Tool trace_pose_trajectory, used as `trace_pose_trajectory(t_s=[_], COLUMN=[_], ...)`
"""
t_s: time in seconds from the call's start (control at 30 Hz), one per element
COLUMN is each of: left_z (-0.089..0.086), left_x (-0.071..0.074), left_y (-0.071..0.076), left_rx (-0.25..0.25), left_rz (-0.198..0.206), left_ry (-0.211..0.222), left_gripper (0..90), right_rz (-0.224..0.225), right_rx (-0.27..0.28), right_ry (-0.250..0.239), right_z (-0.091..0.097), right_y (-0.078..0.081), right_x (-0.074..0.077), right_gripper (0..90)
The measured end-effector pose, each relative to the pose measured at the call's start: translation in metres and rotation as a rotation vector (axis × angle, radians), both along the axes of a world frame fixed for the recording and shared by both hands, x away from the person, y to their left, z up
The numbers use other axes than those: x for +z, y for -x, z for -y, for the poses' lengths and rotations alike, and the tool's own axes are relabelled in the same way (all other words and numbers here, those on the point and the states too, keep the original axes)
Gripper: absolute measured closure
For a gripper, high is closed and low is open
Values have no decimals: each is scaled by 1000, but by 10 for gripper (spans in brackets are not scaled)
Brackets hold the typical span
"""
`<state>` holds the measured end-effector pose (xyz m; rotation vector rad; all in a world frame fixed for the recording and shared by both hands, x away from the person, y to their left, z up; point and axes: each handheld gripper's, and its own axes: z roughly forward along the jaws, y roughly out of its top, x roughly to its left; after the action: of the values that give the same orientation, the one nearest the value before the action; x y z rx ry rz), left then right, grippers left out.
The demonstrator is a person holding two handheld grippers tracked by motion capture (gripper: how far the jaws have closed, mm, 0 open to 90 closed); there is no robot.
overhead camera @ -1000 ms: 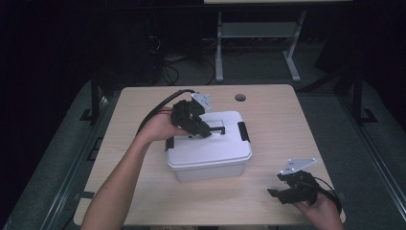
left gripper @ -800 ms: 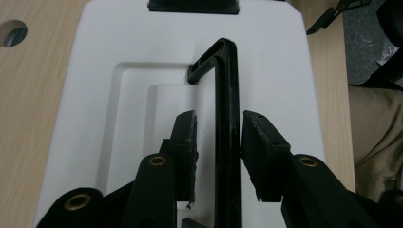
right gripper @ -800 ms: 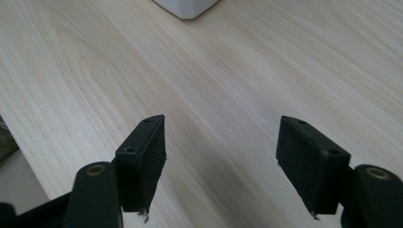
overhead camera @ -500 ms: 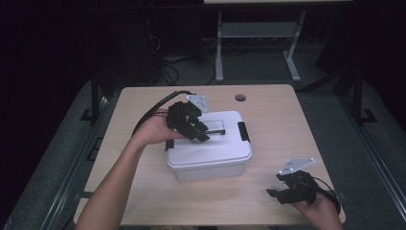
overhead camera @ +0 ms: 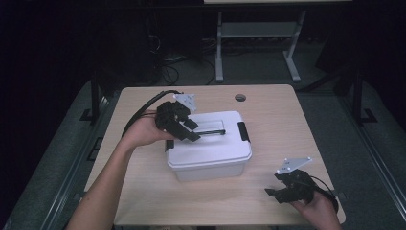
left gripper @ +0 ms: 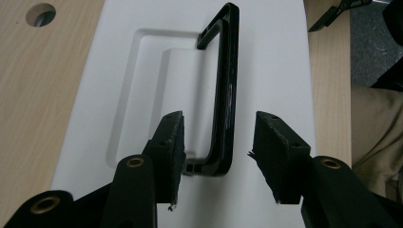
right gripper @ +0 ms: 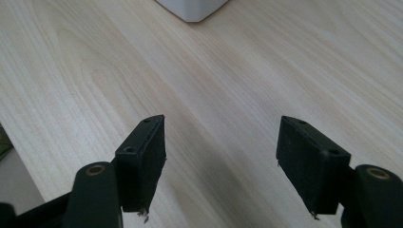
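High view – box: your white lidded box (overhead camera: 209,152) sits mid-table on the wooden table (overhead camera: 287,124), black latches at both ends.
High view – left gripper: your left gripper (overhead camera: 191,131) hangs over the lid's left part, at the black handle (overhead camera: 210,132).
High view – right gripper: your right gripper (overhead camera: 273,193) rests low near the table's front right corner, well apart from the box.
Left gripper view – jaws: parted, one on each side of the handle's long bar (left gripper: 223,90), which stands raised from the recess in the lid (left gripper: 271,71); not closed on it.
Left gripper view – table: a round hole (left gripper: 41,13) shows top left.
Right gripper view – jaws: spread wide over bare wood (right gripper: 228,85), grasping nothing.
Right gripper view – box: one corner (right gripper: 192,8) shows at the top edge.
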<state>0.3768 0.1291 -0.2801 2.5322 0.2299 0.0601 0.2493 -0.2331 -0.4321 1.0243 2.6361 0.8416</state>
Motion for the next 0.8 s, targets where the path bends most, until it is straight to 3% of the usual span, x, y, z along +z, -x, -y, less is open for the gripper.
trace_pose_trajectory(t_s=[0.8], left_z=[-28], left_x=[0], left_y=[10], left_rx=[54], left_rz=[15], left_ry=[-10], left_gripper=[512], right_rz=[-1], right_rx=[4], right_ry=[10], right_z=[-2], right_y=[-3], right_x=[1], right_gripper=[325])
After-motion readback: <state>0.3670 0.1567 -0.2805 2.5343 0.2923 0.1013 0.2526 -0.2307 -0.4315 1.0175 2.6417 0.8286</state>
